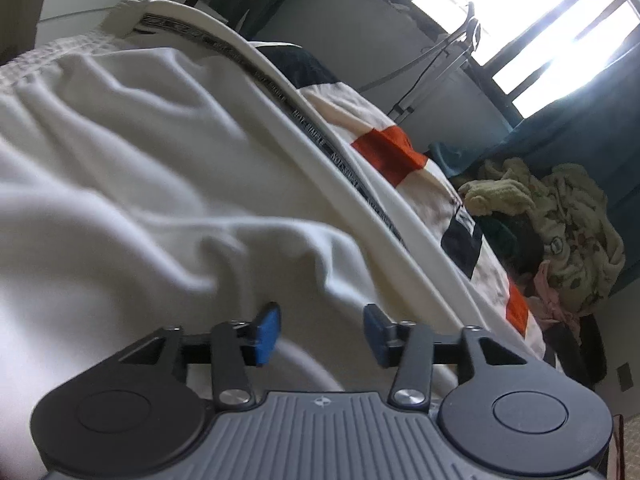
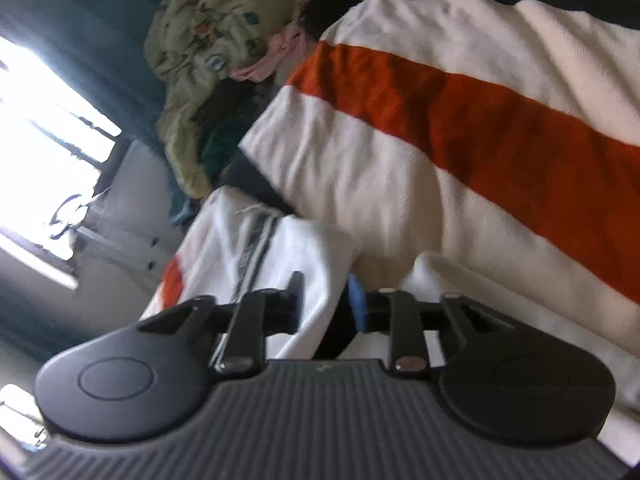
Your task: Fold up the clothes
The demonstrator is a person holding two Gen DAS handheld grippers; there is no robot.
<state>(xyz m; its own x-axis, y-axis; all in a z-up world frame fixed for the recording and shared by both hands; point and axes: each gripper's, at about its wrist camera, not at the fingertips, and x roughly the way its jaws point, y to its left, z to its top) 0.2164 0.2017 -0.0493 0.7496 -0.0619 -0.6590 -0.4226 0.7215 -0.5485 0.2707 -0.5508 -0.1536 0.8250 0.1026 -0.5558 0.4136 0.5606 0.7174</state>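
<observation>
In the left wrist view, the left tool (image 1: 322,330) hovered low over a white garment (image 1: 132,168), its blue pads (image 1: 269,332) standing apart with nothing clamped between them. The garment lay rumpled on a striped blanket (image 1: 384,152), and a dark lettered band (image 1: 320,136) ran along its far edge. Beyond the blanket, to the right, a heap of other clothes (image 1: 560,216) sat near a teal curtain (image 1: 580,136) under a bright window (image 1: 540,32). In the right wrist view, the right tool (image 2: 326,300) had its fingers spread, and a fold of the white garment (image 2: 280,264) lay in the gap between them; whether the pads pressed on the cloth could not be told. The blanket (image 2: 480,128), cream with an orange and a dark stripe, filled the right side, with the clothes heap (image 2: 208,32) far off at the upper left beside the window (image 2: 44,92).
</observation>
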